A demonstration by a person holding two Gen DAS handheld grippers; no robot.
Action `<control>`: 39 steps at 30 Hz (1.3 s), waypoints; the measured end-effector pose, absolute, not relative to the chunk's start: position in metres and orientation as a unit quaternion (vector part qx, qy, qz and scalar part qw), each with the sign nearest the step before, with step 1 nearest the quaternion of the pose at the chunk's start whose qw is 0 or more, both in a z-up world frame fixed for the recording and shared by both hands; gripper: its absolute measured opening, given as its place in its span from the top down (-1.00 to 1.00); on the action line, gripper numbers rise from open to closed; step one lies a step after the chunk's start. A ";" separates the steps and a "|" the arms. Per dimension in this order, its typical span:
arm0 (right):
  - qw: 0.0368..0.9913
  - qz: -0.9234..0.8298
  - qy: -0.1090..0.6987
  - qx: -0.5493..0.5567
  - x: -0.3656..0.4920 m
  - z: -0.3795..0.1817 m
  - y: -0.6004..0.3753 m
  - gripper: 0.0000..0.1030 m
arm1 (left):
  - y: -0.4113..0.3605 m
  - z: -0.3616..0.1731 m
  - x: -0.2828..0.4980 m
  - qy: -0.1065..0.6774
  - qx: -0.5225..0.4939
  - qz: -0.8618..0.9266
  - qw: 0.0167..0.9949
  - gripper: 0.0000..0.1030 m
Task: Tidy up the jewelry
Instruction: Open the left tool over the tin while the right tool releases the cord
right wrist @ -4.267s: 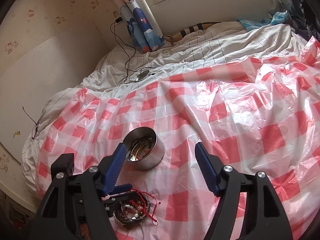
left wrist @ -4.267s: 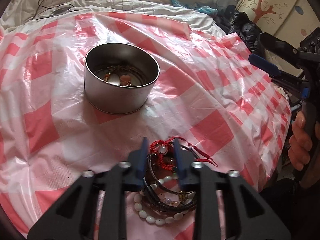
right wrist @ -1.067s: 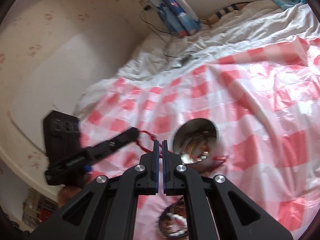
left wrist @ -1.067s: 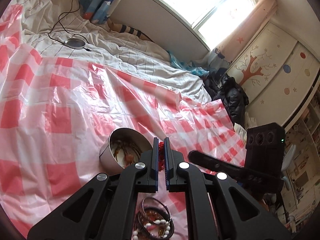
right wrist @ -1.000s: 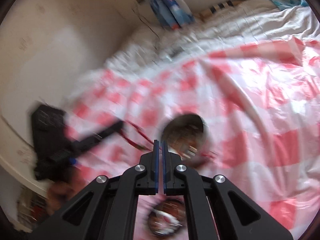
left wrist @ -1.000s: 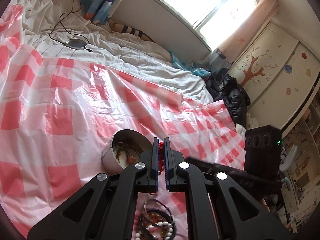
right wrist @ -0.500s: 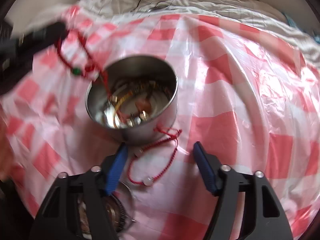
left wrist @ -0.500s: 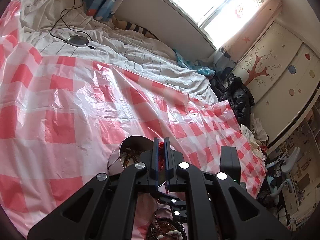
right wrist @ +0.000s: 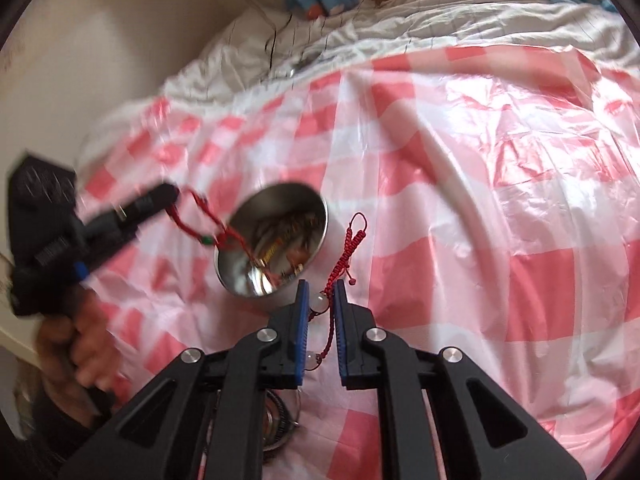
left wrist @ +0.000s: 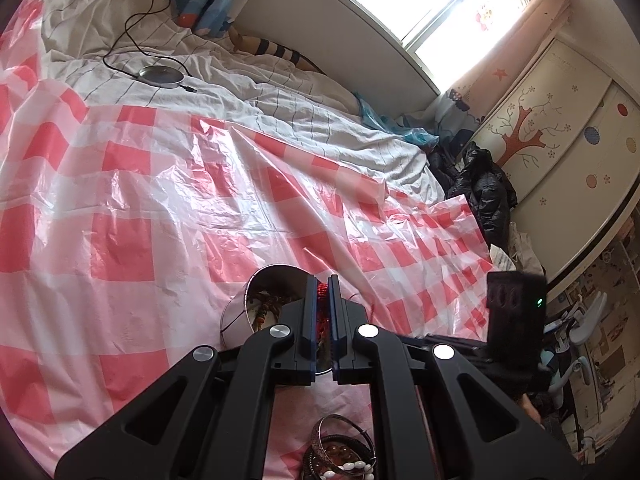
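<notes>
Left wrist view: left claw (left wrist: 322,312) clamped on a red cord bracelet (left wrist: 321,294) above the metal tin (left wrist: 256,300); remaining bangles (left wrist: 340,452) lie on the checked sheet (left wrist: 120,220) below; risk: cord trailing over the rim and snagging on release.

Right wrist view: right claw (right wrist: 320,308) has just been closing, nearly together around a second red bracelet (right wrist: 340,264) with a white bead, just beside the tin; pad contact probably made, though blur hinders; half a second ago these jaws stood wide over it.
</notes>
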State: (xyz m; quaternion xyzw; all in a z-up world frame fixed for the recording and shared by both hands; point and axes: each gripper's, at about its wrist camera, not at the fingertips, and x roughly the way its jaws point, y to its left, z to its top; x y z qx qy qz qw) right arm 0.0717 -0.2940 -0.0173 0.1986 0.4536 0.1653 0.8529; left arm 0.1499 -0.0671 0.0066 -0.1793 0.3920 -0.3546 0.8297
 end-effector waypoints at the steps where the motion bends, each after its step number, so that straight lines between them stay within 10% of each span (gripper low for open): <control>1: 0.854 0.166 0.448 0.208 0.071 -0.015 -0.297 0.75 | -0.068 0.006 0.150 0.393 -0.178 -0.353 0.830 0.91; 14: 0.885 0.186 0.370 0.214 0.070 0.016 -0.293 0.75 | -0.100 -0.005 0.144 0.406 -0.025 -0.271 0.873 0.87; 22: 0.888 0.198 0.359 0.210 0.078 0.016 -0.278 0.75 | -0.106 0.008 0.131 0.357 0.057 -0.218 0.906 0.18; 39: 0.891 0.195 0.381 0.153 0.098 -0.002 -0.234 0.75 | -0.096 0.022 0.125 0.319 0.074 -0.167 0.930 -0.16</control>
